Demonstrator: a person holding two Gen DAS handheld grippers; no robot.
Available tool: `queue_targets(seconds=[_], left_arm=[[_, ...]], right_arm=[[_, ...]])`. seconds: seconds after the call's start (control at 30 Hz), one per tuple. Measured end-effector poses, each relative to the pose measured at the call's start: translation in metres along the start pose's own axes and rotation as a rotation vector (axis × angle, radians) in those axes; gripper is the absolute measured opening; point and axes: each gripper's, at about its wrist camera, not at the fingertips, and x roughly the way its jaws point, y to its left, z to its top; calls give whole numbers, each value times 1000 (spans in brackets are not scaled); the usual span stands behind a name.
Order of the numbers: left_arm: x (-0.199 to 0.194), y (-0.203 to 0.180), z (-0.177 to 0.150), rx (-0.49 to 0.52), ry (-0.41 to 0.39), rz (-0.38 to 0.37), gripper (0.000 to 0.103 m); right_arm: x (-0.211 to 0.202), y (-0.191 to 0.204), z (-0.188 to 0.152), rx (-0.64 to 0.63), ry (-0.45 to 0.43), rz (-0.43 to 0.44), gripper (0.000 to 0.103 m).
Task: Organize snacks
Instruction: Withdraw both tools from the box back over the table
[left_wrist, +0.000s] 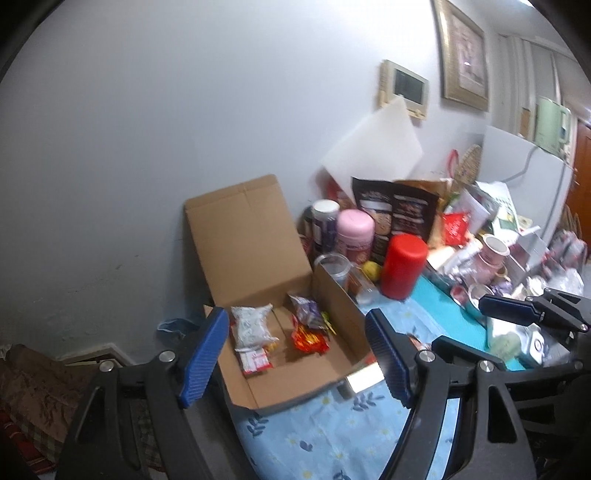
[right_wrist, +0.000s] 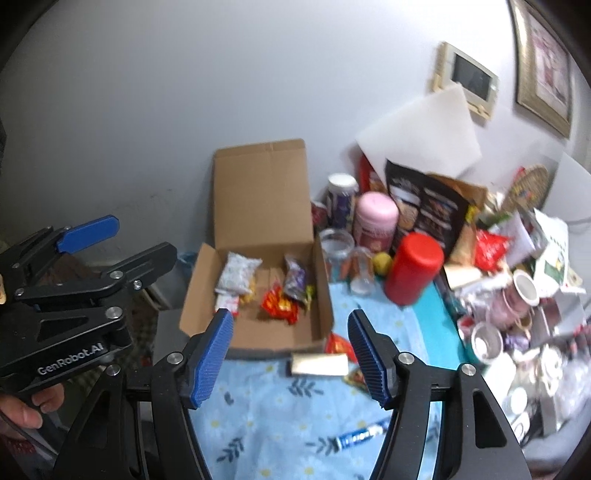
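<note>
Right wrist view: right hand-held gripper (right_wrist: 290, 354) w/ fingers spread apart, nothing between them, above the floral desk cloth (right_wrist: 266, 424). Landmark: open cardboard box (right_wrist: 258, 332). Inside it: white snack pack (right_wrist: 236, 273), red-yellow pack (right_wrist: 279, 304), purple pack (right_wrist: 295, 278). Just in front of box: silver-wrapped bar (right_wrist: 319, 363). Right of box: red cylinder (right_wrist: 415, 267). Left of box: left hand-held gripper (left_wrist: 295, 354), fingers also apart, empty.

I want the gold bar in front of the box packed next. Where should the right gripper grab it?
Grip the gold bar across its short width at mid-length, coming from above. It lies flat on the cloth, long side crosswise, and the right gripper is open.
</note>
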Motion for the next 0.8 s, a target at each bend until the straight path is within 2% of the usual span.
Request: queue_targets(seconds=[0.1, 0.3, 0.8], left_arm=[[-2, -10, -13, 21, 0, -48, 76], [2, -27, -34, 57, 46, -88, 76], [49, -50, -80, 13, 190, -193, 76]], right_arm=[[1, -5, -18, 25, 29, -4, 65], [6, -18, -49, 76, 82, -21, 65], [49, -54, -109, 189, 239, -47, 65]])
